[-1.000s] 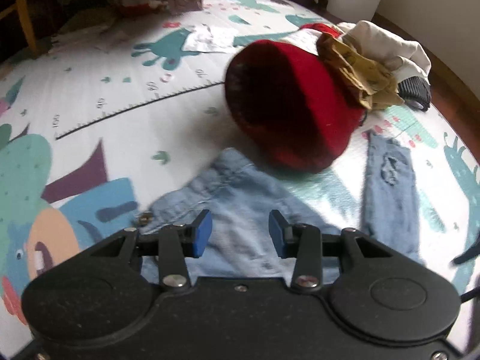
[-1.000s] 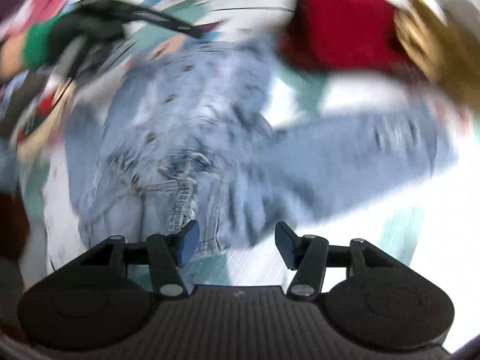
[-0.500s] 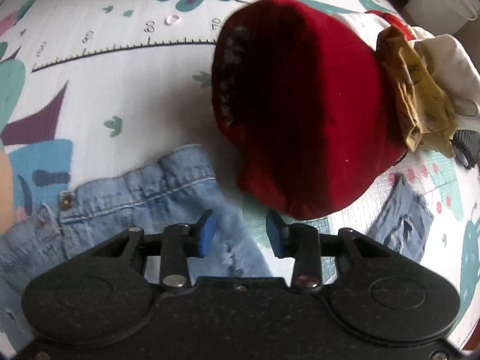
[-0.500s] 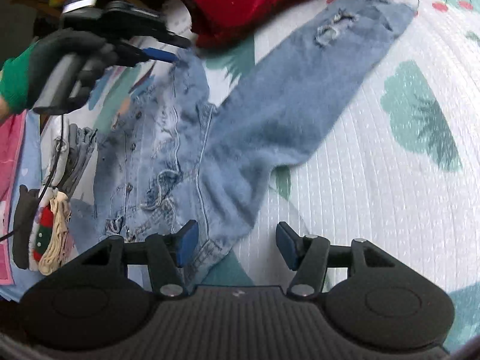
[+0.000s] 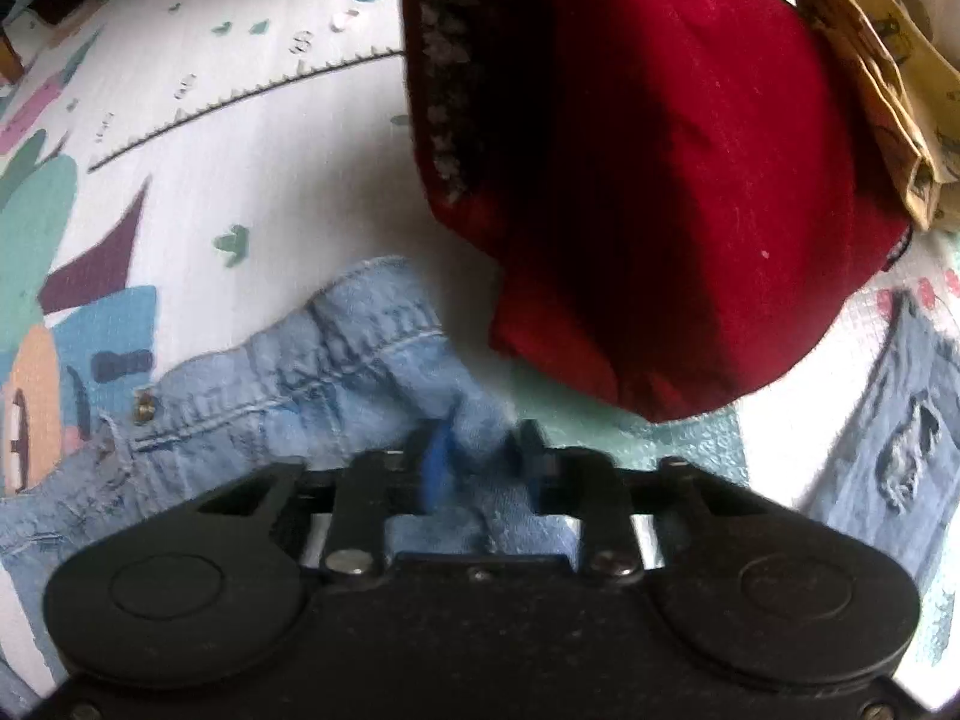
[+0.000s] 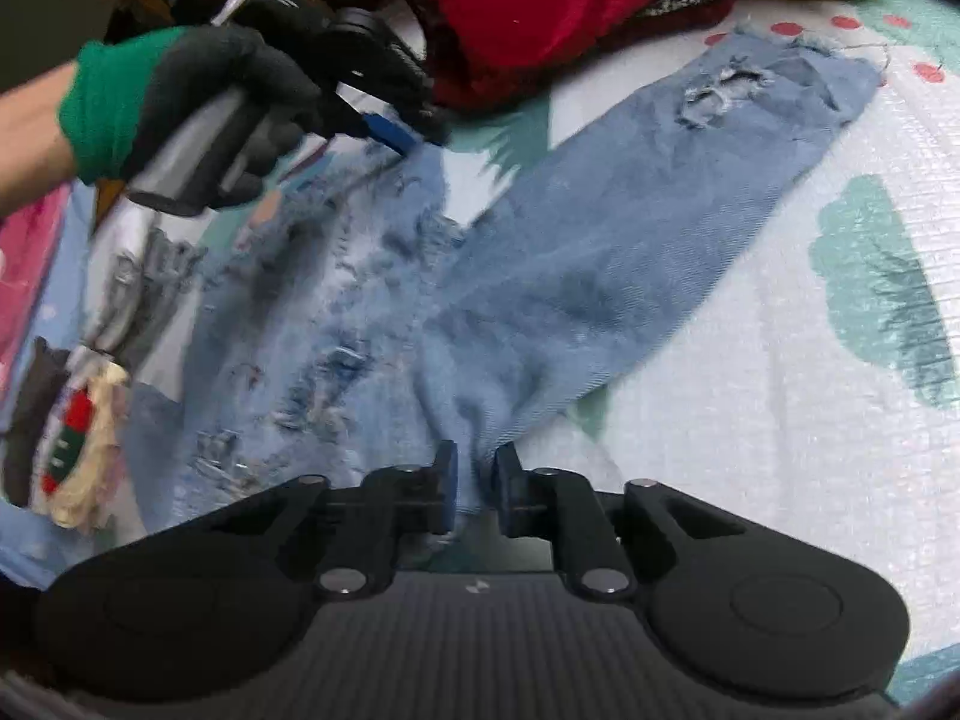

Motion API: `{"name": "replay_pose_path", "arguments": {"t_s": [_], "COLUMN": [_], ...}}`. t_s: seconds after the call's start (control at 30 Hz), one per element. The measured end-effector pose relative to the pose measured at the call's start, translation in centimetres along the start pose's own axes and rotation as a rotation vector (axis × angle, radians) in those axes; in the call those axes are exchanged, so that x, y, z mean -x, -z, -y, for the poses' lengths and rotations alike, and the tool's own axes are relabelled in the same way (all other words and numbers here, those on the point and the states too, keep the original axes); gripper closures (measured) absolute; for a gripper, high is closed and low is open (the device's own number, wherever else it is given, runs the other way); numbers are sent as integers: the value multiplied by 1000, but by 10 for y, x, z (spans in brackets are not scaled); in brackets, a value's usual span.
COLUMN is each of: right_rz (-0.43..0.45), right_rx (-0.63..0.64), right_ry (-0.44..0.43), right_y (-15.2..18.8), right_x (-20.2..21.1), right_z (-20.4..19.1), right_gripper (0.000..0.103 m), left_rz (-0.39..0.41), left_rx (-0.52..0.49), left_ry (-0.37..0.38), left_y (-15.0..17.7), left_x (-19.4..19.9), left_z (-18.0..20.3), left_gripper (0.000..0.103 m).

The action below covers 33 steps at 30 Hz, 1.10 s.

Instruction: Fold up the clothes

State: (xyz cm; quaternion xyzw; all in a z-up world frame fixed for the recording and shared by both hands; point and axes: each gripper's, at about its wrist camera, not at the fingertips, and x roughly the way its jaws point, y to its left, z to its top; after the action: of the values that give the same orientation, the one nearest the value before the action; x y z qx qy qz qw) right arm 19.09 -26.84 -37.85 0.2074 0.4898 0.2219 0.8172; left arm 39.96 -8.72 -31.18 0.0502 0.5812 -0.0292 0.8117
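Light blue ripped jeans (image 5: 336,372) lie spread on a patterned play mat (image 5: 240,150), one leg stretching away to the upper right in the right wrist view (image 6: 600,252). My left gripper (image 5: 480,456) points steeply down at the waistband edge, its jaws closing with a bunch of denim pinched between the blue pads. The right wrist view also shows the left gripper (image 6: 396,132), carried by a black-gloved hand (image 6: 198,102). My right gripper (image 6: 477,480) is shut on a fold of denim at the near edge of the jeans.
A red garment (image 5: 660,180) lies just beyond the jeans, touching a tan garment (image 5: 870,60) and a cream one. Folded clothes (image 6: 78,420) sit at the left of the right wrist view. Bare mat (image 6: 780,420) lies to the right of the jeans.
Both grippers have come down onto the jeans and their jaws have gone from open to closed on denim. The left one shifted nearer the red garment.
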Motion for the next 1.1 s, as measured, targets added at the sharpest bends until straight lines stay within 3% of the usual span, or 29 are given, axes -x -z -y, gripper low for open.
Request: {"name": "replay_pose_path", "arguments": {"t_s": [0.2, 0.33, 0.53, 0.73, 0.9, 1.0, 1.1], "right_rz": [72, 134, 191, 173, 151, 88, -23], "right_rx": [36, 98, 378, 754, 1045, 1172, 1212], "right_ry": [-53, -81, -109, -105, -104, -86, -66], "right_y": [-2, -6, -3, 19, 44, 59, 71], "right_x": [16, 32, 49, 41, 32, 15, -13], "right_z": [-3, -16, -63, -109, -141, -153, -157], "right_gripper": [99, 99, 99, 99, 99, 99, 99], "left_rz": [22, 113, 145, 183, 244, 218, 174], "left_rx": [45, 80, 142, 138, 238, 298, 299], "left_ry": [108, 246, 345, 430, 514, 491, 442], "left_y": [3, 9, 18, 44, 79, 106, 120], "left_x": [14, 33, 49, 71, 74, 54, 31], "left_z": [-28, -57, -104, -145, -189, -208, -214], "left_gripper": [98, 98, 98, 98, 98, 98, 98]}}
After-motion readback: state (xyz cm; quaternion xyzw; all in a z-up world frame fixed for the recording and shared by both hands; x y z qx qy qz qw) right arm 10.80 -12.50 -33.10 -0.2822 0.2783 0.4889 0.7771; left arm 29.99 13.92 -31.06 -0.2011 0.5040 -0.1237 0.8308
